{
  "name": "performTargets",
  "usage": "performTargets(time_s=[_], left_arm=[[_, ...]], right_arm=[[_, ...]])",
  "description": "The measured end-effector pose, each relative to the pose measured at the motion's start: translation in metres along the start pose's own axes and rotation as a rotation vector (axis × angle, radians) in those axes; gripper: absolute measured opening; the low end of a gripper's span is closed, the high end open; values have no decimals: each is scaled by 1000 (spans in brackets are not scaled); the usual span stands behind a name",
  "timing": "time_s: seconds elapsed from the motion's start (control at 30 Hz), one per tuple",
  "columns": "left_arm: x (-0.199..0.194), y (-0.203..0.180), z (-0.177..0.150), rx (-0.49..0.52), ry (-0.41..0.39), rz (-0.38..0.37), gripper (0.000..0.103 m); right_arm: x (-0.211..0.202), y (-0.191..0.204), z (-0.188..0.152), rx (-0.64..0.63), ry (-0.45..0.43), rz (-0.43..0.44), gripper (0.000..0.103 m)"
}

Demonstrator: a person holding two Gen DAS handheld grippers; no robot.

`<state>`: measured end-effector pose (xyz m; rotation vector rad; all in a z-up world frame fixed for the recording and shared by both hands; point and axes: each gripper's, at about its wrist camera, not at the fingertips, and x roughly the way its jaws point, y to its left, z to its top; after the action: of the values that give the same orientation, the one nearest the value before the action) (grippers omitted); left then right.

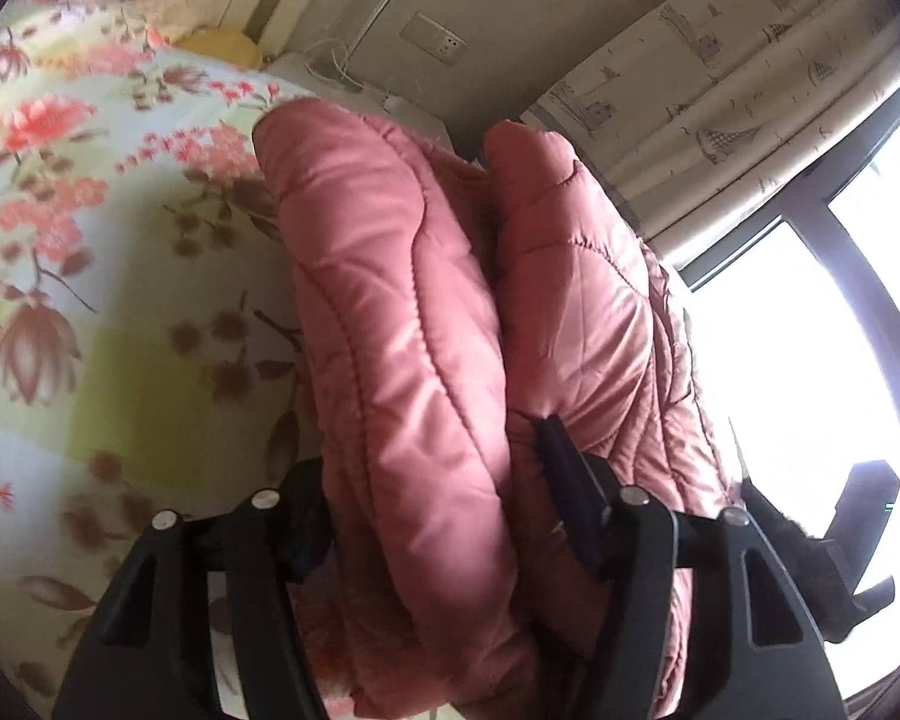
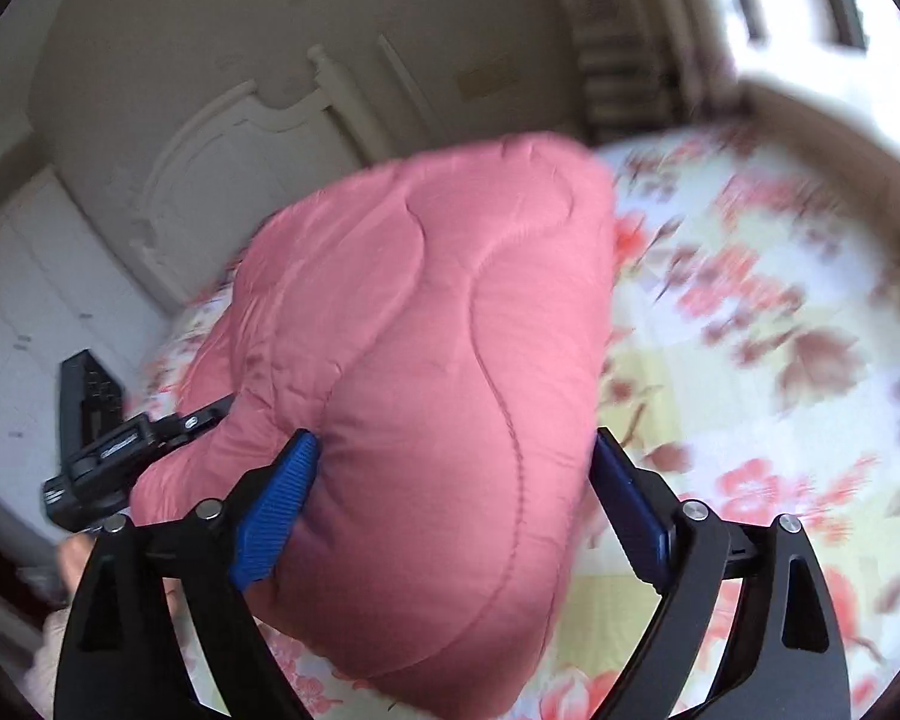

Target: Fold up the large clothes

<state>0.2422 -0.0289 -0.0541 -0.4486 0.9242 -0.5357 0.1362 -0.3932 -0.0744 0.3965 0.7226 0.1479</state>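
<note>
1. Pink quilted jacket fills mid-frame of left wrist view, bunched into two thick padded rolls that run from bottom centre up toward upper centre.
2. Left gripper: jaws roughly half open, w/ one padded roll wedged between them. Right-hand finger presses into the crease between the two rolls; left-hand finger is mostly hidden behind the fabric, lower left of centre. Looks like a grip on the roll, tho contact on the hidden side can't be confirmed.
3. Floral bedsheet covers left half of that view, under the jacket. Pillows sit at upper left.
4. Patterned curtain at upper right, bright window at right edge, wall socket at top centre.
5. Right wrist view: same jacket shows as one big puffy bundle in centre frame, lower end dropping between the fingers.
6. Right gripper: jaws wide apart w/ bundle filling the gap. Blue pad at lower left dents into the fabric; the other pad at lower right touches the bundle's edge. So it grips the jacket.
7. Left gripper's body shows at left edge of this view, beside the jacket.
8. Bedsheet at right is blurred; white headboard at upper left.
</note>
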Motion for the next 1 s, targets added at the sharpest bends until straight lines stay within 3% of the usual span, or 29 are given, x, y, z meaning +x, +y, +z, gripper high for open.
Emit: performTargets(time_s=[0.07,0.13,0.23,0.27,0.33,0.37,0.43,0.5,0.53,0.63,0.7,0.8,0.9,1.0], left_arm=[[-2,0,3,9,-12,13,68],[-5,4,-4,3,-26,19,71],[-14,8,-8,-18,-45,46,77],[-22,11,-11,-7,-54,65,78],[-42,3,-12,51,-107,182,78],[-51,-5,-11,83,-141,249,82],[-79,-26,-9,160,-236,372,87],[-113,-50,-13,231,-352,431,96],[-141,-70,-18,275,-454,465,101],[-194,-112,-33,345,-650,502,101],[-222,-138,-47,388,-728,466,101],[-242,-156,-68,435,-778,381,101],[-238,-163,-98,433,-800,394,101],[-210,-162,-122,448,-705,428,101]], right_arm=[[-26,30,1,-81,-115,-77,88],[-30,57,2,-181,-175,-64,88],[-3,104,-19,-387,-96,-119,87],[17,122,-37,-497,-55,-191,88],[37,140,-63,-641,-71,-316,89],[38,145,-68,-668,-83,-338,89],[32,148,-67,-665,-80,-337,88],[8,154,-61,-660,-81,-274,88],[-6,156,-59,-669,-105,-233,88],[-86,162,-54,-670,-261,-174,89],[-120,153,-46,-631,-341,-173,92],[-165,135,-36,-539,-436,-170,92],[-188,116,-43,-468,-472,-173,92],[-190,94,-66,-423,-467,-210,92]])
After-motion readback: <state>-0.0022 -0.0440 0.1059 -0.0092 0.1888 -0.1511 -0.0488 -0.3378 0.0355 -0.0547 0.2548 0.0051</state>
